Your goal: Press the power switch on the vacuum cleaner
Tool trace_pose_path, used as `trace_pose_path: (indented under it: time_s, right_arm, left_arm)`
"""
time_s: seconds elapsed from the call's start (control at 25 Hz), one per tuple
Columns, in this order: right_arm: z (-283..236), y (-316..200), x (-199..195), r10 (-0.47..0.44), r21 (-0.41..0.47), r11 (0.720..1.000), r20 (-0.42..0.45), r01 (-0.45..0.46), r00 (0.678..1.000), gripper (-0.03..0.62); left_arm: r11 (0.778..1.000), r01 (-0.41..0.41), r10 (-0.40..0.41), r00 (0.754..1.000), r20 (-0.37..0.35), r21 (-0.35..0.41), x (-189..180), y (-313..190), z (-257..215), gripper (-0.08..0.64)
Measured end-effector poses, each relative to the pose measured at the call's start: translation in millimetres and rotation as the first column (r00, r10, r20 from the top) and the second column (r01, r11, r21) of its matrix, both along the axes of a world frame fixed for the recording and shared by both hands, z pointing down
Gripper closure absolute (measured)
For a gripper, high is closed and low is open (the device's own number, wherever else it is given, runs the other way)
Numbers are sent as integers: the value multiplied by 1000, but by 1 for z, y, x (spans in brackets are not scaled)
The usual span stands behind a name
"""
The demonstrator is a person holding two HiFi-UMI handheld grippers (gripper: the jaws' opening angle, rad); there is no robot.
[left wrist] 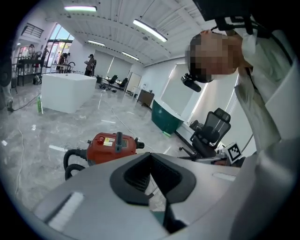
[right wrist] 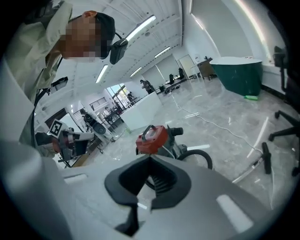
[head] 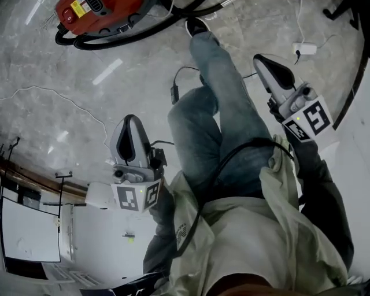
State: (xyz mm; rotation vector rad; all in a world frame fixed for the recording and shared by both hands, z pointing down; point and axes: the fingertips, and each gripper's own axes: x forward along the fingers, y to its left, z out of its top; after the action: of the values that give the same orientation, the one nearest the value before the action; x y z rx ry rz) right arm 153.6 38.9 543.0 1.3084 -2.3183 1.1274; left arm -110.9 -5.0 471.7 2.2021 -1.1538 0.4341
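Observation:
The red vacuum cleaner [head: 95,14] stands on the marble floor at the top left of the head view, its black hose [head: 115,37] coiled around it. A round red button [left wrist: 100,139] shows on its top beside the black handle. The vacuum also appears in the right gripper view [right wrist: 152,137]. My left gripper [head: 130,118] hovers well short of it, jaws together and holding nothing. My right gripper [head: 260,58] is off to the right, held in the air beyond my leg, also shut and empty. Both [left wrist: 151,154] [right wrist: 150,158] point toward the vacuum from a distance.
My jeans-clad leg and shoe [head: 196,26] stretch between the grippers. A white power strip [head: 304,48], a thin white cable [head: 52,92] and a black adapter [head: 174,92] lie on the floor. An office chair [left wrist: 211,133], green tub [left wrist: 166,117] and white counter [left wrist: 68,91] stand farther off.

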Motion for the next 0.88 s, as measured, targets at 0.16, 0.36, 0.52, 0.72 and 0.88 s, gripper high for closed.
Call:
trace_pose_path:
  time_s: [0.16, 0.36, 0.52, 0.72, 0.88]
  right_arm:
    - [-28, 45, -11, 10, 23, 1000, 6, -10, 1000, 592]
    - [-83, 104, -51, -50, 156, 986, -31, 54, 998, 592]
    - [-155, 171, -85, -29, 258, 965, -55, 42, 998, 592]
    - [-231, 263, -131, -27, 324, 945, -59, 45, 998, 592]
    - [-276, 304, -153, -55, 376, 924, -55, 72, 997, 592]
  left_arm:
    - [999, -1, 3, 999, -33, 53, 8, 43, -28, 560]
    - [988, 95, -96, 995, -3, 125, -31, 134, -49, 560]
    - [970, 213, -220, 974, 47, 113, -86, 225, -78, 560]
    - [954, 109, -128, 991, 50, 278, -88, 288, -164, 560]
    - [928, 101, -122, 992, 34, 359, -85, 313, -212, 560]
